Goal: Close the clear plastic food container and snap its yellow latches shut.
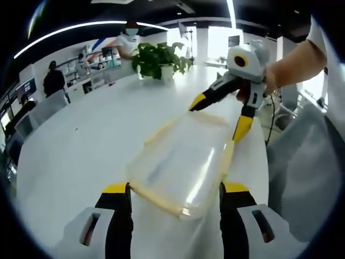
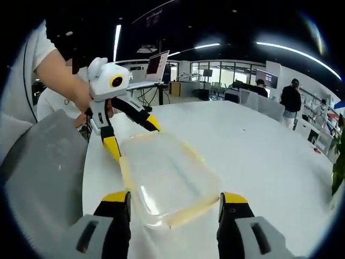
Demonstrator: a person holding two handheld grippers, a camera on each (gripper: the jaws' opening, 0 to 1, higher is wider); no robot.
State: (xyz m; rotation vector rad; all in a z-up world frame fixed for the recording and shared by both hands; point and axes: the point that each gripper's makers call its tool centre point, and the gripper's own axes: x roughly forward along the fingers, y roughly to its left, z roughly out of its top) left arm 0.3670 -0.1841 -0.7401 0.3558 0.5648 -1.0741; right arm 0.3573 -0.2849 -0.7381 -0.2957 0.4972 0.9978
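The clear container (image 1: pixel 180 164) w/ yellow edge trim lies flat on the white bench (image 1: pixel 81 145), lid apparently already on top, though whether it's fully seated can't be told. It sits between the 2 tongs, which face each other from opposite short ends. Left tongs (image 1: pixel 175 189) are spread wide, jaws straddling the near end of the box, nothing gripped; in the right gripper view the same tongs (image 2: pixel 132 135) come in from the far side, held by a hand (image 2: pixel 81 100). Right tongs (image 2: pixel 175 197) likewise spread wide at their own end, empty; in the left gripper view they (image 1: pixel 218 116) hover at the far end. A potted plant (image 1: pixel 159 59) stands further back on the bench. Step in hand, by my read: lining up on the end latches, none visibly pressed yet. Next move prob. needs each jaw set onto a yellow latch & pushed down/in till it snaps, while the other side steadies the box so it doesn't slide.
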